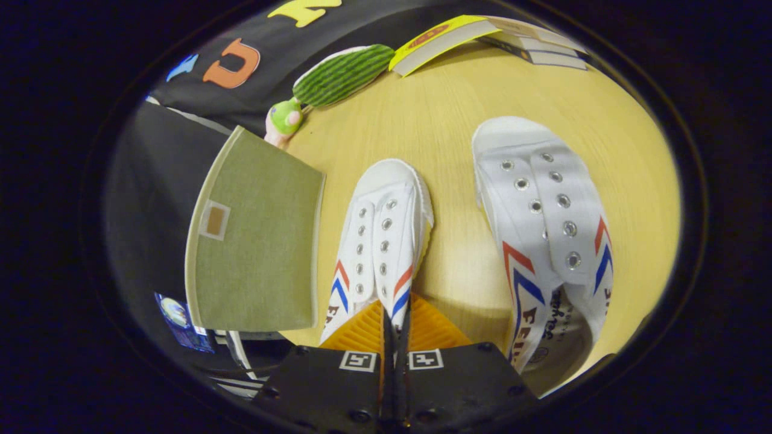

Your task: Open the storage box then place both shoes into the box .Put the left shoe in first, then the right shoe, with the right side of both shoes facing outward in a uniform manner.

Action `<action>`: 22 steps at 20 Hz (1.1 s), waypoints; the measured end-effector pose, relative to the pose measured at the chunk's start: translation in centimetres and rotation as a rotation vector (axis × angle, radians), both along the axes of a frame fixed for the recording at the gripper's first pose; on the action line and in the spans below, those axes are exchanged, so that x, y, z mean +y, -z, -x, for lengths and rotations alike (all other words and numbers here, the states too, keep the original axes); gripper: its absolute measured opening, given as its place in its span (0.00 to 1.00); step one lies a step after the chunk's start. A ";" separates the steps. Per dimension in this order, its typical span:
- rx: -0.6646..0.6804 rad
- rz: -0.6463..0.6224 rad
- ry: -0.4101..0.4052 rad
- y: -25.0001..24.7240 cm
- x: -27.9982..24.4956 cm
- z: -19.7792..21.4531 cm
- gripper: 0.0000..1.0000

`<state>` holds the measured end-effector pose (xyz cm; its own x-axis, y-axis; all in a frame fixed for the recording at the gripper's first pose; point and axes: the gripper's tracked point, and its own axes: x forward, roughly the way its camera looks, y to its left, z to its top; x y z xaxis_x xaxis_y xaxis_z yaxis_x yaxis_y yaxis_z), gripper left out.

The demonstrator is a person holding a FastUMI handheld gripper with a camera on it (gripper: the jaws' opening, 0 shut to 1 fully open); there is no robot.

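Pinching nearly shut, the gripper (395,328) is holding the heel of one white canvas shoe (380,241), hiding it. Its mate (543,235) is lying just right, heel cut off. An olive fabric storage box (256,241) is sitting left; a watermelon-striped toy (341,75) and books (482,36) are lying beyond on the wooden table (446,120).

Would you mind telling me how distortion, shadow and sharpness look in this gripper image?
Gripper view: fisheye bends the light wooden tabletop round; the white canvas shoe pinched in the gripper stays sharp; the second white shoe casts a soft shadow between them.
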<state>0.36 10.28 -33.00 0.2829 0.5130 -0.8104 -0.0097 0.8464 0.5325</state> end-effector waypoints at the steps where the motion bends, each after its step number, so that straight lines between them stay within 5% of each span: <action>1: 0.003 -0.014 0.011 -0.2 0.1 0.0 0.06; 9: -0.020 -0.093 0.073 -5.0 2.0 -0.4 0.06; 22: -0.238 -0.124 -0.023 -22.7 10.6 -0.9 0.06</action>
<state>1.28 20.89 -10.31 0.4451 0.6130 -0.6528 -0.1660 0.7728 0.6126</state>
